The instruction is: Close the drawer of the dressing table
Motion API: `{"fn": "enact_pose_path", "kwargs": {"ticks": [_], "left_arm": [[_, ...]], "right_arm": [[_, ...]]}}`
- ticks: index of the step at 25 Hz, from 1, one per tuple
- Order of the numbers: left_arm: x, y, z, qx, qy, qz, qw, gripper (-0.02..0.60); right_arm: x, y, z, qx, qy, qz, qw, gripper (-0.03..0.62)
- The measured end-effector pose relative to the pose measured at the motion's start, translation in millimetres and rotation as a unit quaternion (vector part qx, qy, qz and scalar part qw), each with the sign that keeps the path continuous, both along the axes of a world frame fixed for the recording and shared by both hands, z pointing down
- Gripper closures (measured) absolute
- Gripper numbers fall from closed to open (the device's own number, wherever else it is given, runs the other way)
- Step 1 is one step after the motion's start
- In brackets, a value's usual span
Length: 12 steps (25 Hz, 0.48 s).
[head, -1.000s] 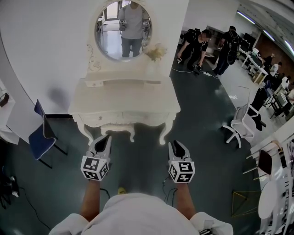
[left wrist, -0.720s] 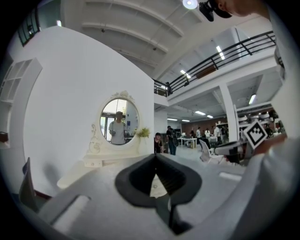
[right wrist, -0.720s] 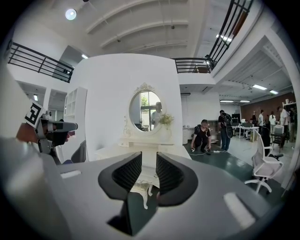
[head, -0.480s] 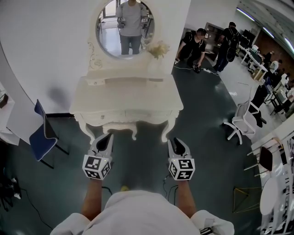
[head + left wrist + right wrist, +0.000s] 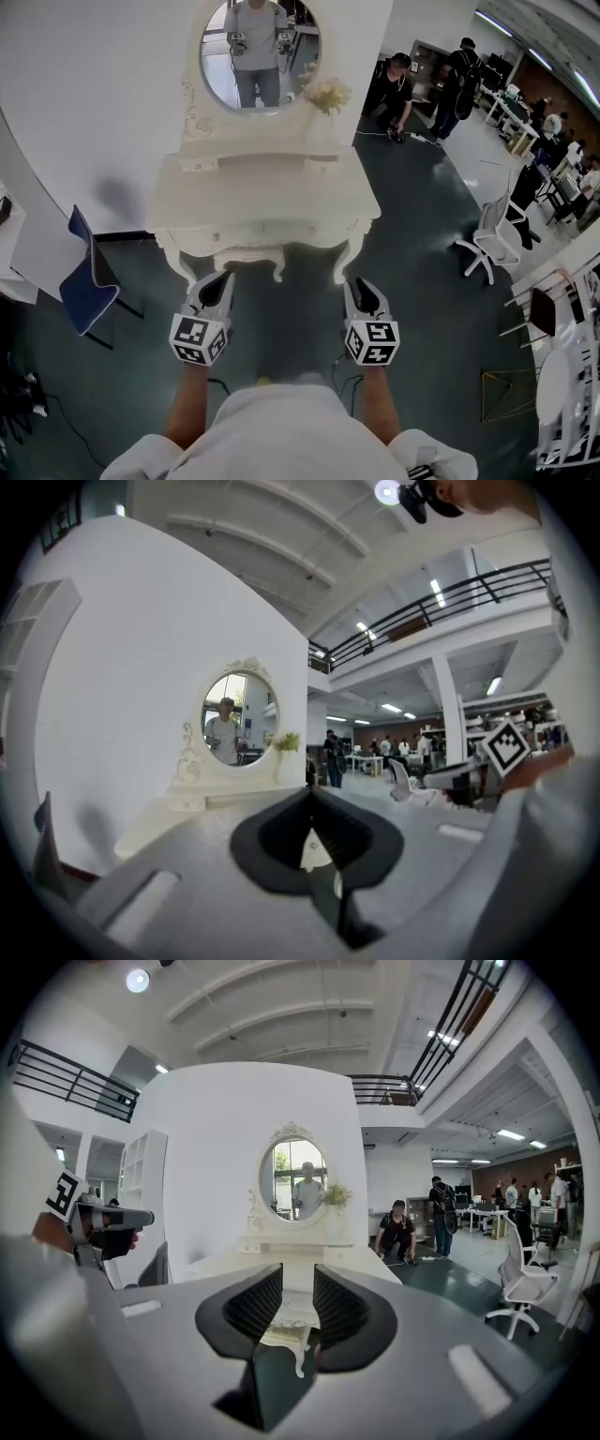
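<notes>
The white dressing table [image 5: 262,192] with its oval mirror [image 5: 260,52] stands against the wall ahead of me. Its drawer fronts [image 5: 267,230] show under the top's front edge; I cannot tell whether one stands out. My left gripper [image 5: 220,278] hovers just short of the table's left front leg, jaws together and empty. My right gripper [image 5: 359,284] hangs level with it by the right front leg, a narrow gap between its pads. In the left gripper view the gripper [image 5: 312,794] points at the table [image 5: 164,819]. The right gripper [image 5: 298,1288] frames the table [image 5: 291,1258] between its pads.
A vase of pale flowers [image 5: 326,97] sits on the table's back shelf. A blue chair [image 5: 86,281] stands at the left and a white office chair [image 5: 487,246] at the right. People [image 5: 394,82] work on the floor behind. Cables lie by my feet.
The table has come slightly nearer and lower in the head view as I move forward. Both grippers keep their places and jaw states.
</notes>
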State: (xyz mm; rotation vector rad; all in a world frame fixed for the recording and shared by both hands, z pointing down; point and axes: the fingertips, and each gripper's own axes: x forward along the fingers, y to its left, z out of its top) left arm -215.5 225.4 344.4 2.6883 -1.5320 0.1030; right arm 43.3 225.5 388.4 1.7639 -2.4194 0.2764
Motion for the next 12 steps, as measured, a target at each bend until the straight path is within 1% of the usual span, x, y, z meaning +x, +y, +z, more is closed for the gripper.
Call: {"fn": "enact_pose_path", "kwargs": {"ticks": [7,12], "left_arm": [[-15.6,-5.0,7.6,-0.004,-0.002,0.012,0.9999,0.583],[-19.4,-19.0,9.7,-0.004,-0.002,0.015,0.9999,0.583]], "right_arm": [[-13.9,-1.9,7.0,-0.007,-0.002,0.013,1.000,0.505],[-18.3,-17.2,5.4,-0.005,-0.018,0.015,1.000,0.505]]}}
